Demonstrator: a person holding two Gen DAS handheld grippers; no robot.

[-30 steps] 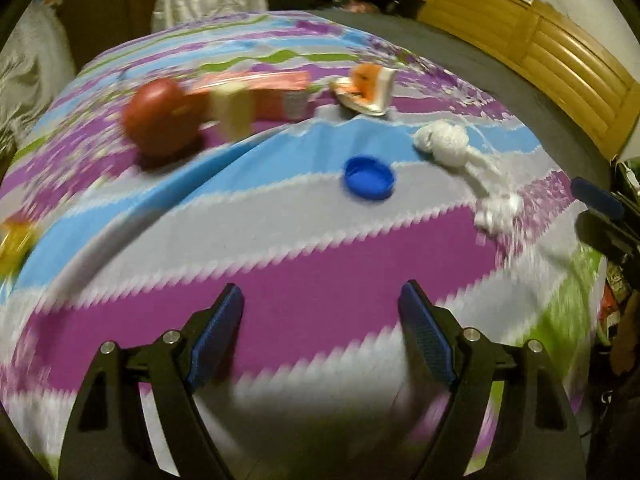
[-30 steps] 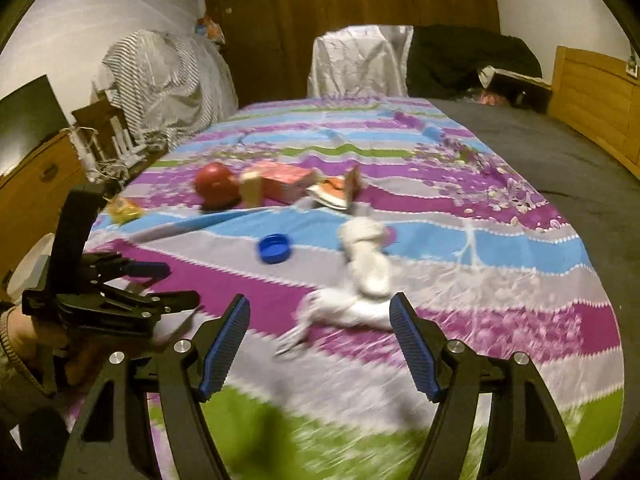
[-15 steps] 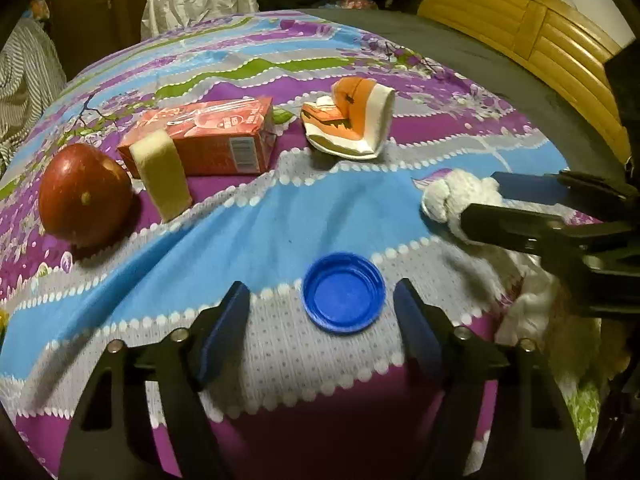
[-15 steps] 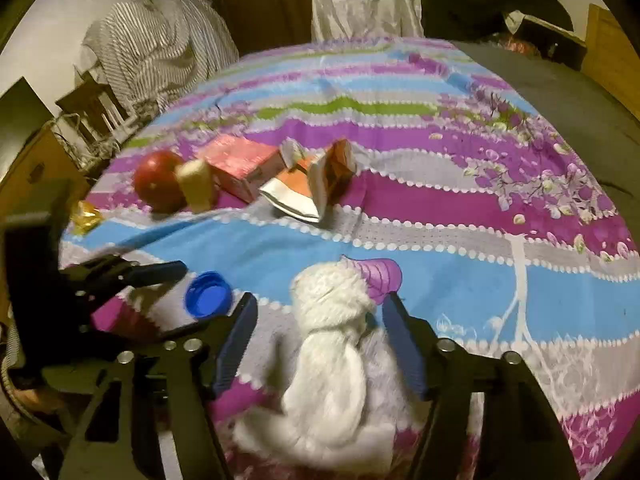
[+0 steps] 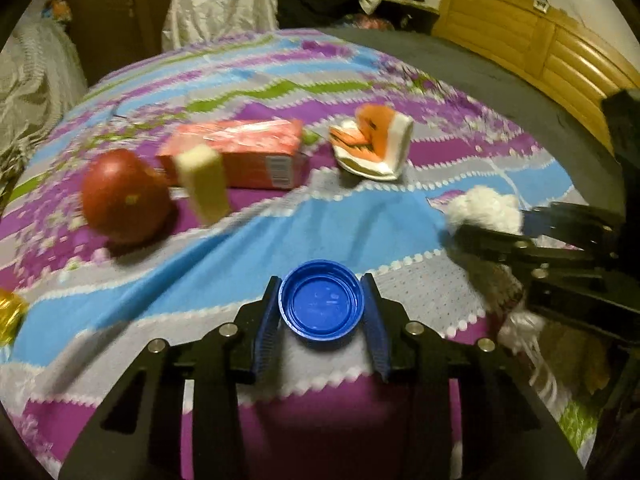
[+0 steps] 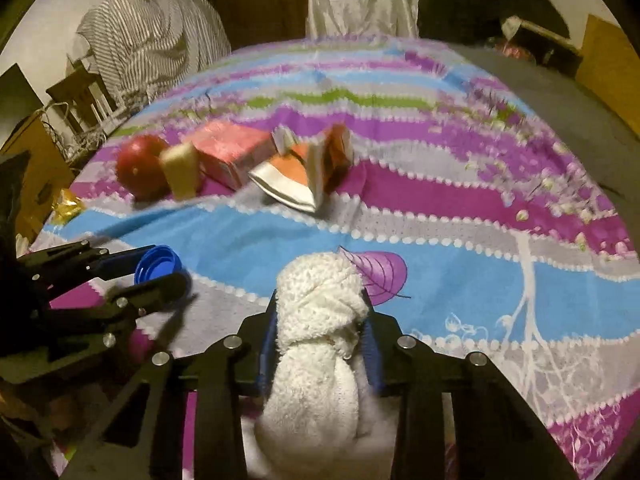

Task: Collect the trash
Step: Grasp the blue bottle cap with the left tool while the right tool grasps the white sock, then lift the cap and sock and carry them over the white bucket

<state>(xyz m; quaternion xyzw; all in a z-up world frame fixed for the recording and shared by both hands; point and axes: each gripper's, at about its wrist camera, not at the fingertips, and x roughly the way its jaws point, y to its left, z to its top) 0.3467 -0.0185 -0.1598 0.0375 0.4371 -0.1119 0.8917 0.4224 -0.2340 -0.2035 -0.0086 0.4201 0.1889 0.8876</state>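
Note:
My left gripper [image 5: 322, 312] is shut on a blue bottle cap [image 5: 322, 300], which also shows in the right wrist view [image 6: 156, 266], on the striped bedspread [image 5: 360, 232]. My right gripper [image 6: 320, 320] is shut on a knotted white cloth [image 6: 320, 320], seen at the right of the left wrist view [image 5: 484, 208]. Farther back lie a red apple [image 5: 124, 196], a yellow sponge [image 5: 204, 184], a red carton [image 5: 240, 152] and an orange-and-white crumpled wrapper [image 5: 372, 148]. A gold wrapper [image 5: 10, 314] lies at the left edge.
A wooden headboard [image 5: 540, 52] runs along the right. A grey blanket [image 5: 500, 92] covers the bed's right side. A chair draped in white cloth [image 6: 364, 4] stands beyond the bed. Striped fabric [image 6: 148, 40] and wooden furniture stand at the left.
Both grippers moved forward and closed: the left on the blue cap, the right on the white cloth. A second ago both were open and farther back.

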